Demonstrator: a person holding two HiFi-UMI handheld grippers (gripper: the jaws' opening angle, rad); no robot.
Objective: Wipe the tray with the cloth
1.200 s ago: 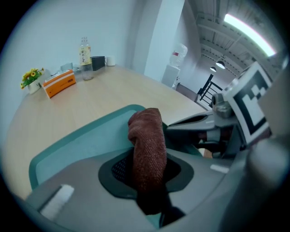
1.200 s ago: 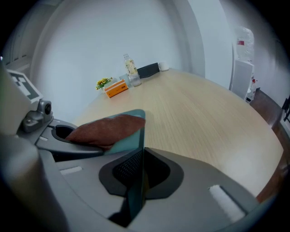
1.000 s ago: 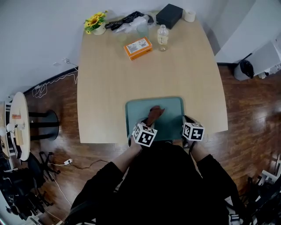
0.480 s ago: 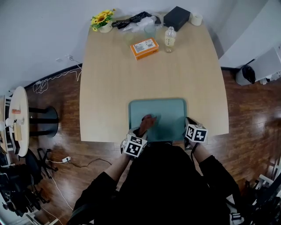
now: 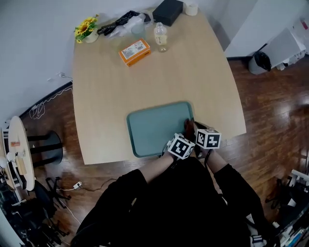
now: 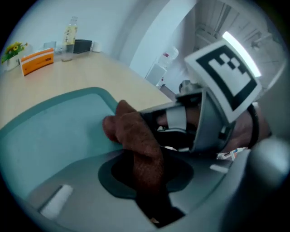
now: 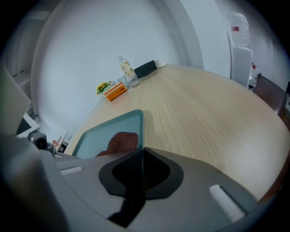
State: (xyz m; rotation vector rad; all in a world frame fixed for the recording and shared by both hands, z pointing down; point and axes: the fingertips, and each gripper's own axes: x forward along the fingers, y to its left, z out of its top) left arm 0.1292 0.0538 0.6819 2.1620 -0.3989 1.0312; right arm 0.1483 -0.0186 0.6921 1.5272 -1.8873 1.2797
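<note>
A teal tray [image 5: 154,126] lies at the table's near edge. A brown cloth [image 5: 189,129] rests on its right end, with my left gripper [image 5: 188,134] shut on it. In the left gripper view the cloth [image 6: 136,140] runs down between the jaws of the left gripper [image 6: 146,168] over the tray [image 6: 54,131]. Just to the right, my right gripper [image 5: 195,130] is shut on the tray's right rim. The right gripper view shows that rim [image 7: 141,129] running into the closed right gripper [image 7: 142,156], with the cloth [image 7: 122,140] beside it.
At the table's far end stand an orange box [image 5: 134,52], a small bottle [image 5: 160,36], a black box [image 5: 167,10], a flower pot [image 5: 85,28] and a tape roll [image 5: 191,8]. A round side table [image 5: 14,149] stands on the floor at the left.
My left gripper has swept the cloth from the tray's middle, briefly leftward, then across to its right end beside the right gripper. The right gripper has kept its hold on the rim.
</note>
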